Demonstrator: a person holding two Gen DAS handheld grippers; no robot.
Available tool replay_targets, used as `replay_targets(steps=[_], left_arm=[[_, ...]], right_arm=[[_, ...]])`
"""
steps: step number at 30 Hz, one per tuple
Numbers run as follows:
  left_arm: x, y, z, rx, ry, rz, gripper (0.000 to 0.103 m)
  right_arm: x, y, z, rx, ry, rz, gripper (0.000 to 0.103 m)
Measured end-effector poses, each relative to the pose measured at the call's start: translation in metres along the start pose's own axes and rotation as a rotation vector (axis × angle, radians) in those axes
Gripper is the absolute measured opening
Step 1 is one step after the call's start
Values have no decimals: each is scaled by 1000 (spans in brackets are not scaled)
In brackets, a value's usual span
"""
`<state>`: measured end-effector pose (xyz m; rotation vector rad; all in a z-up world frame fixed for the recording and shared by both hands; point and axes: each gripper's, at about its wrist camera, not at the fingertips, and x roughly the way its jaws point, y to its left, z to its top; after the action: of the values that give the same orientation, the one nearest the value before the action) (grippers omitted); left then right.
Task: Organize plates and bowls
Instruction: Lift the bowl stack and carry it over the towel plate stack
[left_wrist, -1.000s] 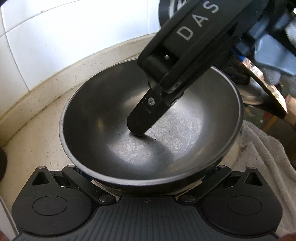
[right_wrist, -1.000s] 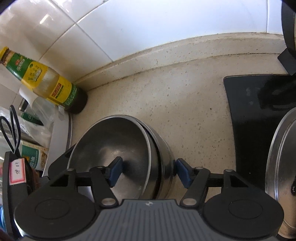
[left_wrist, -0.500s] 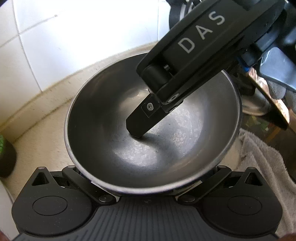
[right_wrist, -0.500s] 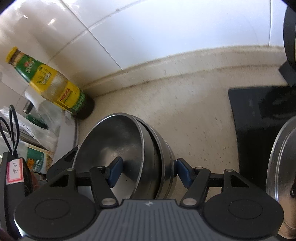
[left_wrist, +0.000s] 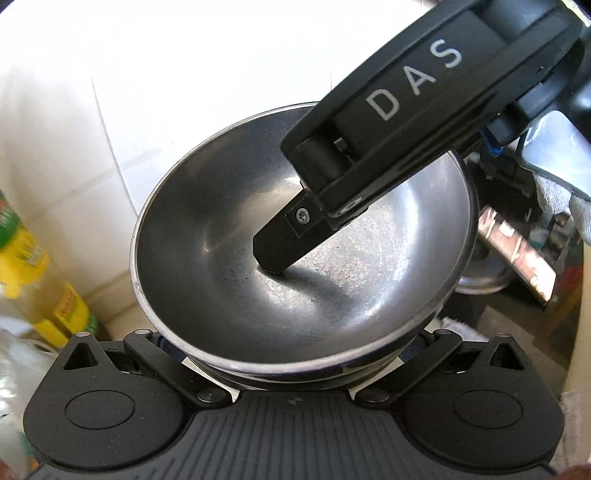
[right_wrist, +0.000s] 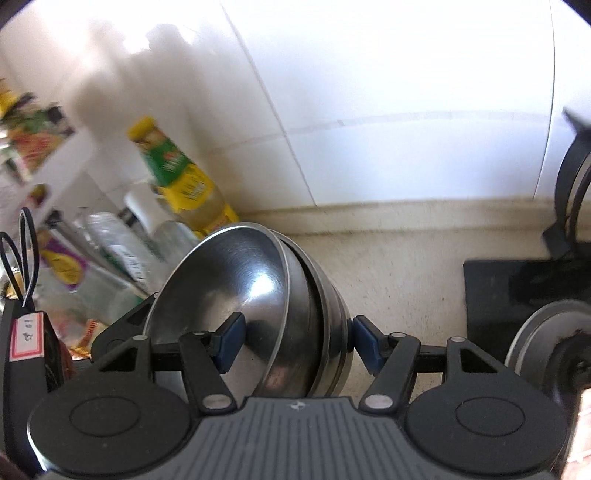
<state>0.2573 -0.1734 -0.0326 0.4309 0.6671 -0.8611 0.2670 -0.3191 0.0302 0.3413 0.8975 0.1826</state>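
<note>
I have a nested stack of steel bowls (right_wrist: 295, 314) caught in both my tongs, and in the right wrist view it sits tipped on its side at lower centre, clear of the speckled bench (right_wrist: 399, 266). My right tongs (right_wrist: 291, 345) are clenched across the stack's wall: one blue pad (right_wrist: 231, 341) presses inside the innermost bowl, the other blue pad (right_wrist: 365, 349) sits against the outside of the outermost. My left tongs (left_wrist: 295, 354) straddle the stack at the bottom of the left wrist view, but the rim hides their pads, so I cannot tell whether they bite. I judge these bowls stiff, light singly but weightier together, and slick: polished metal on metal, so the inner ones could slide out if tipped further. The wall near the rim is the surest hold. An oil bottle (right_wrist: 184, 181) stands at upper left.
</note>
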Motion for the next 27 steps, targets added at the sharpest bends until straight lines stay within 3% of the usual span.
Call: replay_targets(steps=[6, 10, 20, 27], left_arm=[[-65, -25, -3, -10, -62, 64, 103], [-101, -43, -16, -49, -52, 99, 103], [-152, -70, -80, -239, 37, 239, 103], [-153, -98, -124, -316, 101, 255, 103]], right_arm=[[-56, 36, -17, -79, -55, 13, 80], [-72, 55, -34, -117, -21, 68, 80], [-59, 114, -94, -270, 120, 208, 80], [-39, 105, -142, -236, 187, 207, 81]])
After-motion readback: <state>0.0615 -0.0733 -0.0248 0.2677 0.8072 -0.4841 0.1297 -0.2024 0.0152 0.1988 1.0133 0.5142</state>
